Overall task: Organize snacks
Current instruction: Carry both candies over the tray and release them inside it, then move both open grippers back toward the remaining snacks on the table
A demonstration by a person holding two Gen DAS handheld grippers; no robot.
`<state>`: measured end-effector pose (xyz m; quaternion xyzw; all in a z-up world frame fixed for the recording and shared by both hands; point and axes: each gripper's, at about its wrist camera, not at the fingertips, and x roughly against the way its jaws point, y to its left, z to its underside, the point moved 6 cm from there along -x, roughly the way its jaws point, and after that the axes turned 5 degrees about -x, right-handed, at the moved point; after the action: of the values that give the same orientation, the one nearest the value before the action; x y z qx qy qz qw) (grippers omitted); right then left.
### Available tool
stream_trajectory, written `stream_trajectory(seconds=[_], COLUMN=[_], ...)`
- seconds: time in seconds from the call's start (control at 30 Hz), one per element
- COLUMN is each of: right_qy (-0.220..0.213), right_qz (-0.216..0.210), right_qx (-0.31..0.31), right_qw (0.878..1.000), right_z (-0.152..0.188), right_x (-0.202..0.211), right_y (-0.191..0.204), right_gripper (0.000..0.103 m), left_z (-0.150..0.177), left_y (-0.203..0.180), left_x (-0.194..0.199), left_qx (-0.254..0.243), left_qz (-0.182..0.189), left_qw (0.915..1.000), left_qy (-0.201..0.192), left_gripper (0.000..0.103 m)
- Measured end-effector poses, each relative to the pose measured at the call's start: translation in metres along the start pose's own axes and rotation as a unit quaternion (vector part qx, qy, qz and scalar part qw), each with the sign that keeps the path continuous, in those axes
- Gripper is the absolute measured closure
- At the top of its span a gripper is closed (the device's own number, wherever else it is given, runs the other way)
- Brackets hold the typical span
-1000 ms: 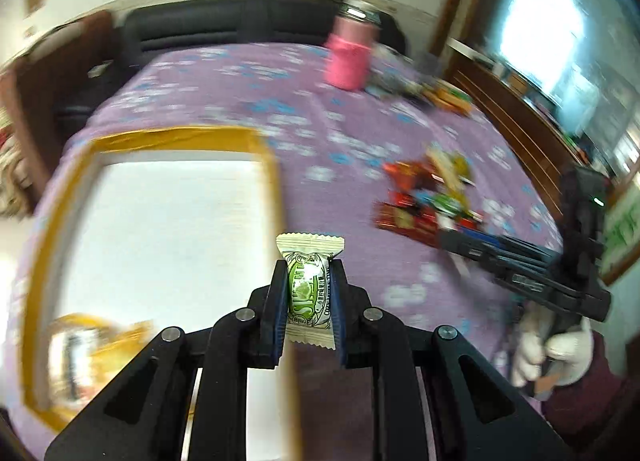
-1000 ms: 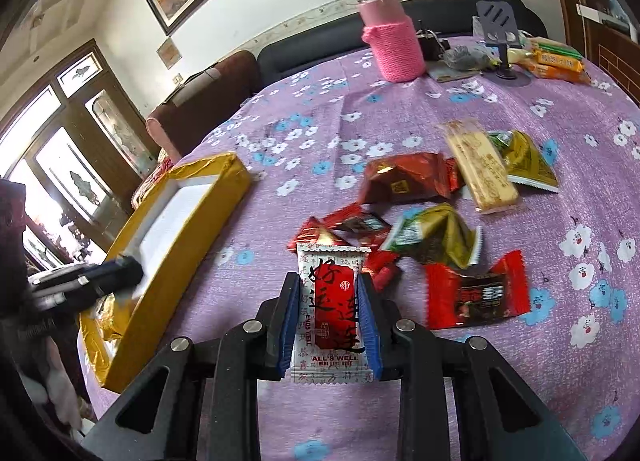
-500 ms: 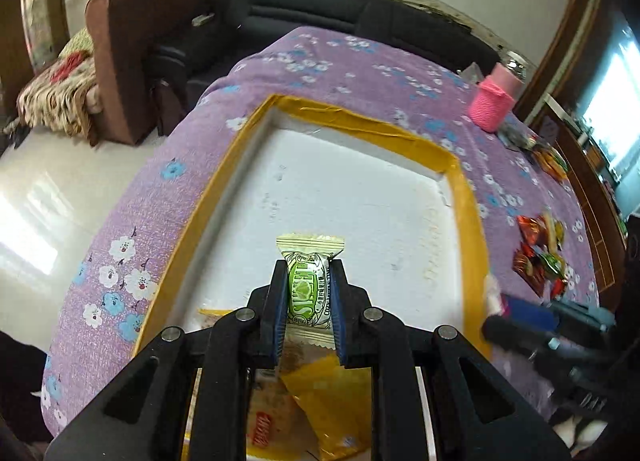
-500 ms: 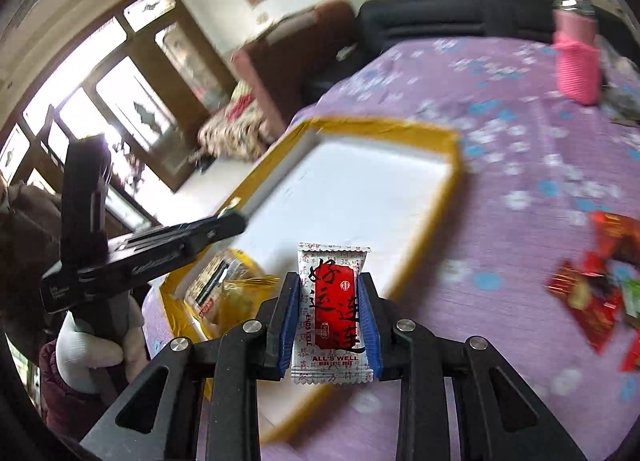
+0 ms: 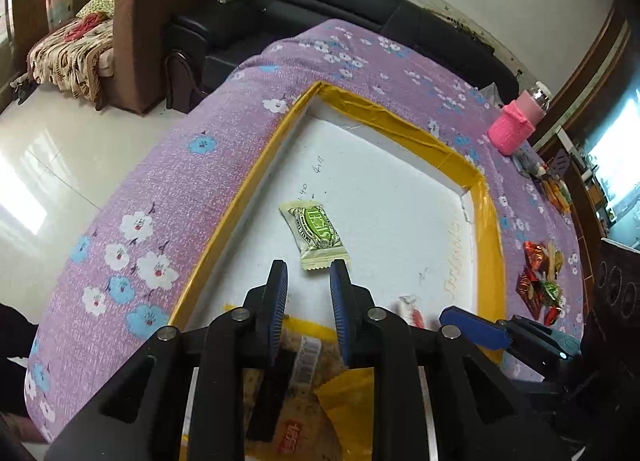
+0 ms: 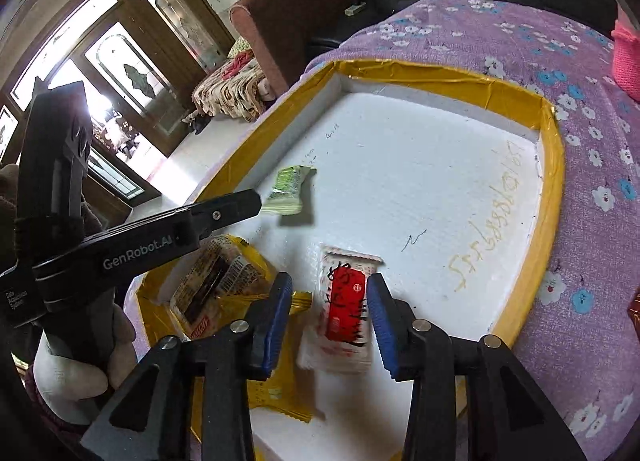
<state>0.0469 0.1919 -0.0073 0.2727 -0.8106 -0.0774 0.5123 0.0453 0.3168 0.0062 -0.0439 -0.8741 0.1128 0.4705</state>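
Right wrist view: two candies lie loose in the white tray (image 6: 420, 149), both grippers just above it.

"GenRobot.AI" is printed in white on the left gripper (image 6: 256, 203), and "Data Acquisition System" in tiny letters near its grip. The red candy (image 6: 344, 309) has black Chinese writing and a red label. Yellow scribbled writing on the tray floor cannot be read. The right gripper (image 6: 328, 297) has just been opening; its blue pads stand apart on each side of the red candy without pressing it. The left gripper (image 5: 308, 281) has a small gap with nothing in it, and the green candy (image 5: 316, 233) lies just past its tips. Both grippers point slanting down. A white-gloved hand (image 6: 72, 373) holds the left one. More snacks (image 5: 540, 281) sit on the purple cloth (image 5: 180, 181) beside the tray.
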Motion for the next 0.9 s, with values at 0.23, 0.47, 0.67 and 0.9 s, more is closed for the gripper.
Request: stream_trajectory(seconds=[0.23,0.47,0.67,0.9], right_qy=[-0.056,-0.102,-0.121,-0.126], right_qz=[-0.001,0.000,0.021,0.027], right_qx=[-0.009,-0.064,-0.099,-0.120], right_qw=[0.998,0.993,0.987,0.984], right_z=[0.021,0.051,0.067,0.081], right_x=[0.052,0.089,0.107,0.114], right_y=[-0.019,-0.057,-0.086,-0.103], right_gripper=[0.051,0.048,0.047,0.047], left_z=[0.026,0.059,0.069,0.080], left_y=[-0.025,-0.073,-0.107,-0.115], left_x=[0.059,0.082,0.082,0.082], left_qx=[0.031,0.041,-0.003,-0.002], left_qz=[0.025,0.108,0.095,0.096], left_qw=[0.9962,0.9878,0.9909,0.9918], left_qy=[-0.077,-0.104,-0.096,-0.085], left_gripper=[0.039,0.039,0.039,0.039])
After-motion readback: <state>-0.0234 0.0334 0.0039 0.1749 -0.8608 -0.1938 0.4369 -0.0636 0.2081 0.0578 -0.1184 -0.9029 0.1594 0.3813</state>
